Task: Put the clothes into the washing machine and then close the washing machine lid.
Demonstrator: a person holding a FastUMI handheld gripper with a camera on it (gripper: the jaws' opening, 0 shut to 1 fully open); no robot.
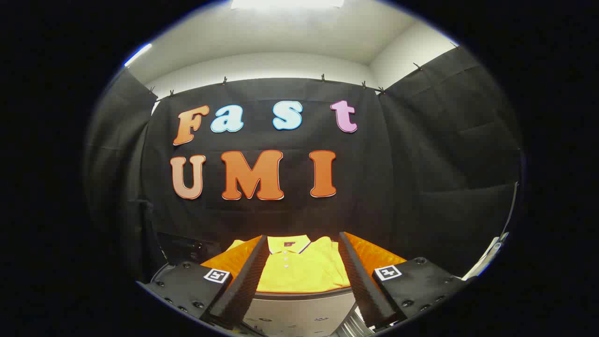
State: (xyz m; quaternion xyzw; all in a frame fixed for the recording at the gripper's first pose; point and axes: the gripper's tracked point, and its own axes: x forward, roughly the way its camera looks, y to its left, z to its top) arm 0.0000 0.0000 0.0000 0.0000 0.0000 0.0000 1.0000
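A folded yellow polo shirt (302, 269) with a striped collar lies flat on a raised surface whose dark rim (304, 294) shows just under it. Below that rim is a pale grey front panel (299, 316), probably the washing machine; its lid is not distinguishable. My gripper (303, 243) is open, its two fingers spread wide to either side of the shirt, above and short of it. Nothing is between the fingers. The shirt's far corners are hidden behind the fingers.
The black cloth wall of the booth (421, 187) hangs close behind the shirt and wraps round on both sides. A dark box-like object (185, 248) sits low at the left of the shirt. A pale upright edge (489, 255) shows at the far right.
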